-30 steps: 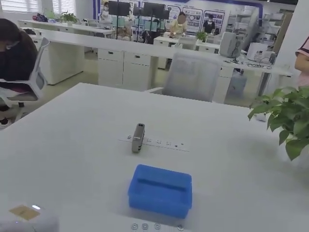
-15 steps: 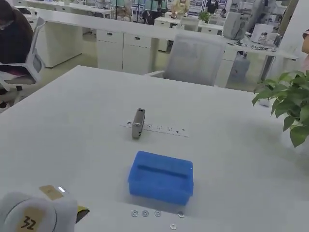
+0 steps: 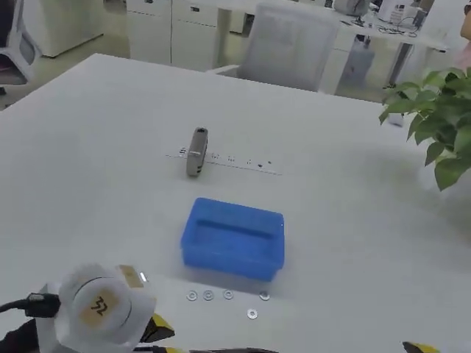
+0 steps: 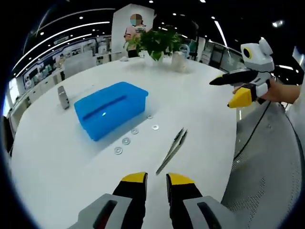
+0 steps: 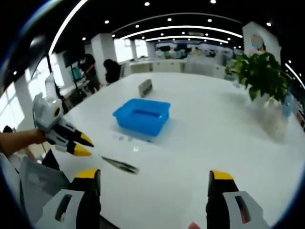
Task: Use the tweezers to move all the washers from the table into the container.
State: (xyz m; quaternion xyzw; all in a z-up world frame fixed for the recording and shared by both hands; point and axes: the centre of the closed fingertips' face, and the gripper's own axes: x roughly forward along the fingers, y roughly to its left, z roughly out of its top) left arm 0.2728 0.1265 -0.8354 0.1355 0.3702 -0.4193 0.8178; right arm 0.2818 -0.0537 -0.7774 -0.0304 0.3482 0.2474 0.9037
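Our left tool hangs over the table's near edge, its jaws drawn close with a narrow gap and grasping nothing. Our right tool is spread wide and also empty. The tweezers lie flat on the white table near that edge, with bare surface all round them. The washers sit in a loose row just beside the blue container, on its near side. Beyond it stand a grey block and, rightward, a potted plant.

Right gripper spread wide; tweezers lie ahead.
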